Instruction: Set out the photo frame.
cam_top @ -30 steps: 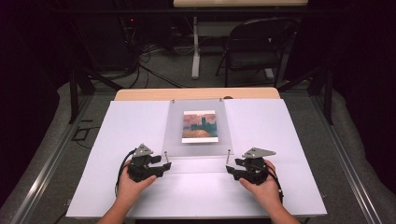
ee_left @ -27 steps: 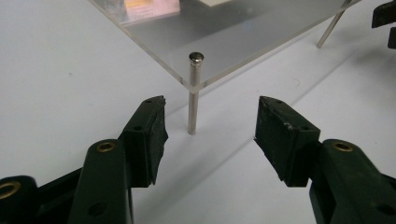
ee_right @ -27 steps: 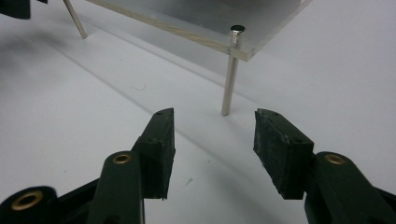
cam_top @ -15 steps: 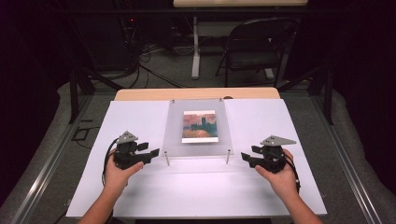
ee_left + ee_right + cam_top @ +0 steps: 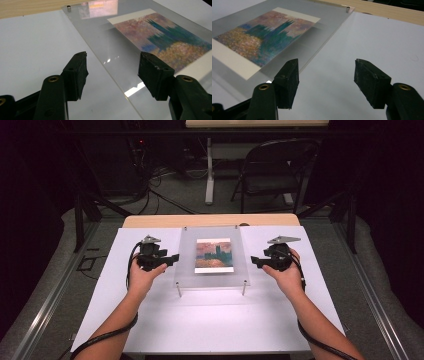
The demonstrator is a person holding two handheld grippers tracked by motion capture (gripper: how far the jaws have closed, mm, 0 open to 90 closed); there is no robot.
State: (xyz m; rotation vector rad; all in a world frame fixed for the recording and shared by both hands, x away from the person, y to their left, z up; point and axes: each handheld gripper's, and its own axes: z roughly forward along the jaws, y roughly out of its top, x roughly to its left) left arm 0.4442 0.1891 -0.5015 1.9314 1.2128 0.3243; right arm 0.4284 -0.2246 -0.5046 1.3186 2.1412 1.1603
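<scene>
A clear acrylic panel (image 5: 212,270) lies mid-table on short metal standoffs (image 5: 178,290), with a painted print (image 5: 214,255) of orange, pink and teal under it. My left gripper (image 5: 171,258) hovers at the panel's left edge, pointing right. In the left gripper view the left gripper (image 5: 113,56) is open, and the panel edge (image 5: 100,60) runs between its jaws without touching the pads. My right gripper (image 5: 256,261) is at the panel's right side, pointing left. In its own view the right gripper (image 5: 326,62) is open; its jaws have just been opening, with nothing gripped and the panel edge (image 5: 317,47) by one jaw.
The panel rests on a white board (image 5: 200,320) that covers a wooden table (image 5: 210,220). A corner standoff screw (image 5: 68,6) (image 5: 347,9) marks the panel's far corners. A folding chair (image 5: 277,165) and floor cables (image 5: 165,175) lie beyond the table.
Both hands left the panel's near corners, swung outward, then moved forward to its left and right sides. The right jaws stand wider than before.
</scene>
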